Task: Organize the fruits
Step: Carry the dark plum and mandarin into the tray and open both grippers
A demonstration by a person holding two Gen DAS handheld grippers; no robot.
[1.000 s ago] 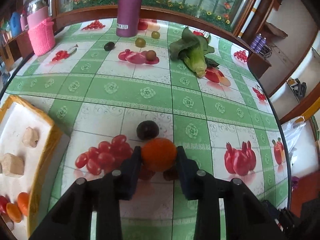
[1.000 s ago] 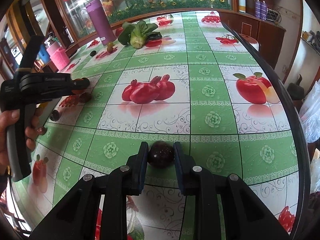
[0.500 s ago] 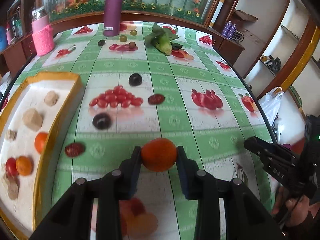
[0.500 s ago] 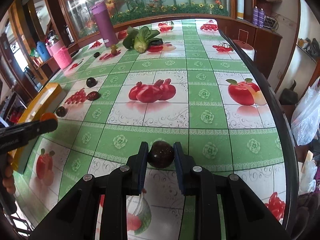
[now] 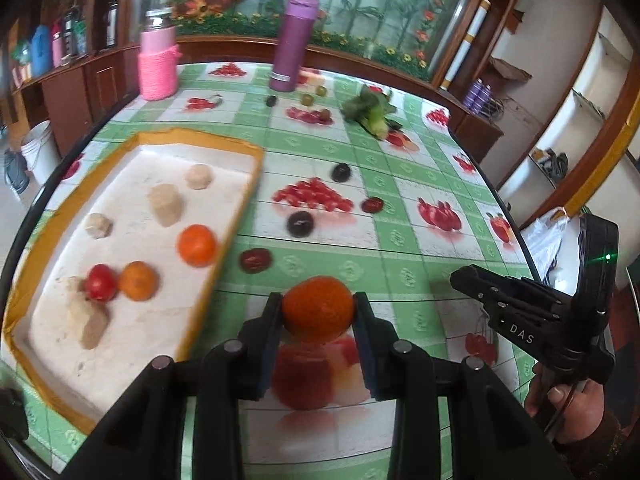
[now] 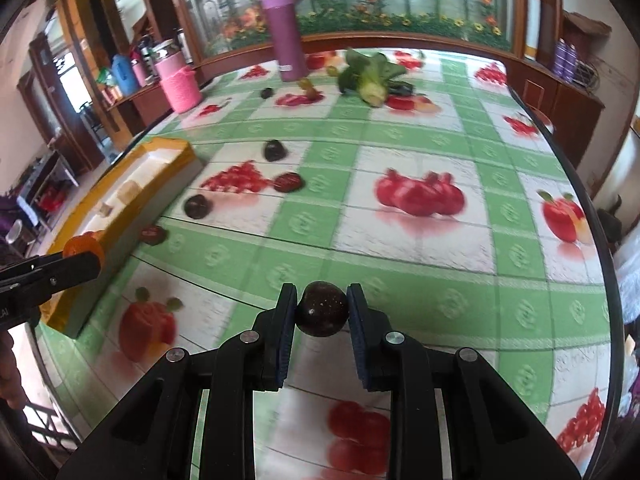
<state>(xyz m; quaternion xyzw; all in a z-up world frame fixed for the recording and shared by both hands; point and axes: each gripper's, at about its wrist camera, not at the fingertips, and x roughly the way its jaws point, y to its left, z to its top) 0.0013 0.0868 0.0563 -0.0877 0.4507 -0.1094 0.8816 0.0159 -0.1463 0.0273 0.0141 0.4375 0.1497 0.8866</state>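
My left gripper (image 5: 318,310) is shut on an orange fruit (image 5: 318,307) and holds it above the table, just right of the yellow-rimmed white tray (image 5: 236,216). The tray holds two orange fruits (image 5: 196,245), a red one (image 5: 100,282) and several beige lumps. My right gripper (image 6: 322,310) is shut on a dark round fruit (image 6: 322,309) above the table's near part. It also shows in the left wrist view (image 5: 460,278) at the right. Several dark fruits (image 5: 300,223) lie loose on the green checked cloth beside the tray.
A purple bottle (image 5: 294,42) and a pink knitted jar (image 5: 157,62) stand at the far edge. A leafy green vegetable (image 5: 372,112) and small fruits (image 5: 307,99) lie near them. A white plastic bag (image 5: 544,236) hangs past the table's right edge.
My left gripper has pulled back and swung left with the orange fruit, so the tray now fills the left of its view. My right gripper has shifted left with the dark fruit.
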